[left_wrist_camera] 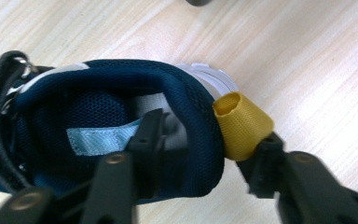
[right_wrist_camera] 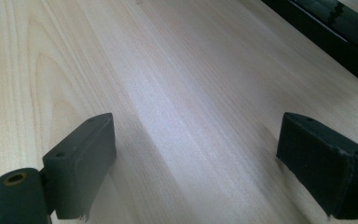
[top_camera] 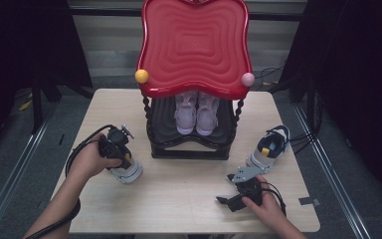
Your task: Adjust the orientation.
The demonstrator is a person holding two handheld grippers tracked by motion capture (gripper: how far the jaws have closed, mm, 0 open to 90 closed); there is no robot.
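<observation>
One shoe (left_wrist_camera: 121,126) straddled at heel collar by left gripper (left_wrist_camera: 205,140) — jaws loose, unclenched; right gripper (right_wrist_camera: 196,154) open — well apart.

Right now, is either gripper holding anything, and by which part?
The left gripper straddles the navy mesh sneaker's padded heel collar beside its yellow pull loop; whether it grips cannot be told. The right gripper holds nothing.

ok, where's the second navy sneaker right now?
High view, right side of the table: the second navy sneaker lies right of the black rack, just beyond the right tool.
</observation>
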